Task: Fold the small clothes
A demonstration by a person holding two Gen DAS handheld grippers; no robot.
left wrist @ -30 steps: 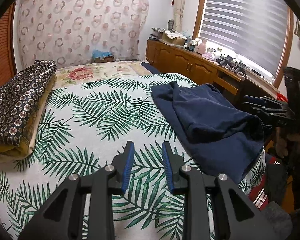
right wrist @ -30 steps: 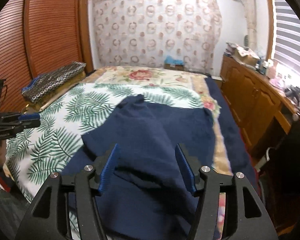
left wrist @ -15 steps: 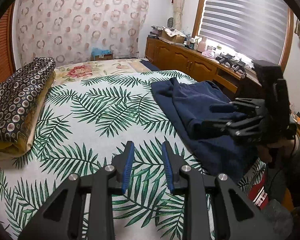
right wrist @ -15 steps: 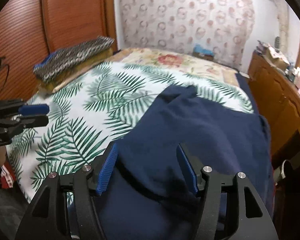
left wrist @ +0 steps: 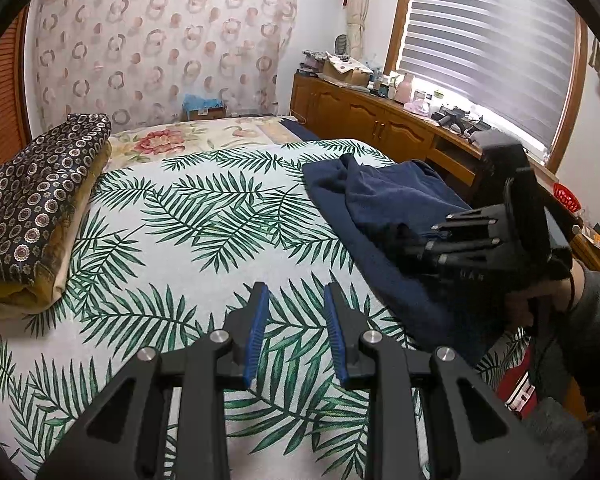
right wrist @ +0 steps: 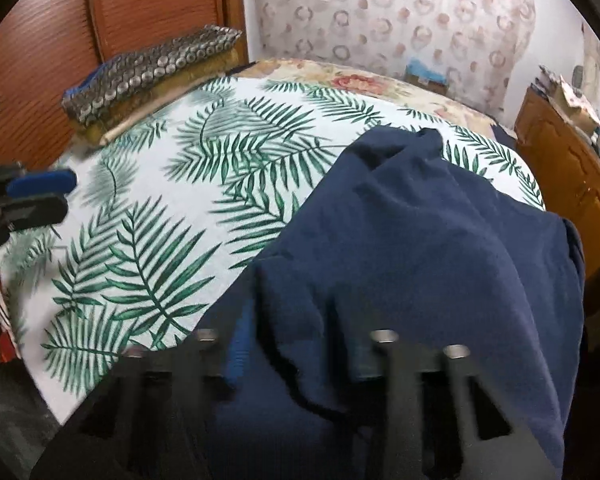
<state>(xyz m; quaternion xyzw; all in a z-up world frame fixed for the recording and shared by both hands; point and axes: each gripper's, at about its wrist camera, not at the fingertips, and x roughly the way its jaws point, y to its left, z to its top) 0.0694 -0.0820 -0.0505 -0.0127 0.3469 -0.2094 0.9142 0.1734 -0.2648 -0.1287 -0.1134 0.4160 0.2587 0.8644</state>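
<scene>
A crumpled navy blue garment [left wrist: 380,208] lies on the right side of the palm-leaf bedspread [left wrist: 204,216]. My left gripper [left wrist: 294,328] is open and empty, low over the bedspread, left of the garment. My right gripper [left wrist: 412,244] is pushed into the garment's near folds. In the right wrist view the garment [right wrist: 420,240] covers the blurred gripper [right wrist: 296,356], with folds bunched between the spread fingers and the fingertips hidden. The left gripper [right wrist: 40,196] shows at that view's left edge.
A folded patterned quilt [left wrist: 32,208] lies on the bed's left side. A wooden cabinet [left wrist: 380,128] with clutter runs along the right under a blinded window. A floral sheet [left wrist: 180,140] covers the far bed. A wooden wardrobe [right wrist: 100,40] stands behind the quilt.
My right gripper has moved forward and down into the navy garment, whose folds now cover its fingers. My left gripper has stayed in place, still open.
</scene>
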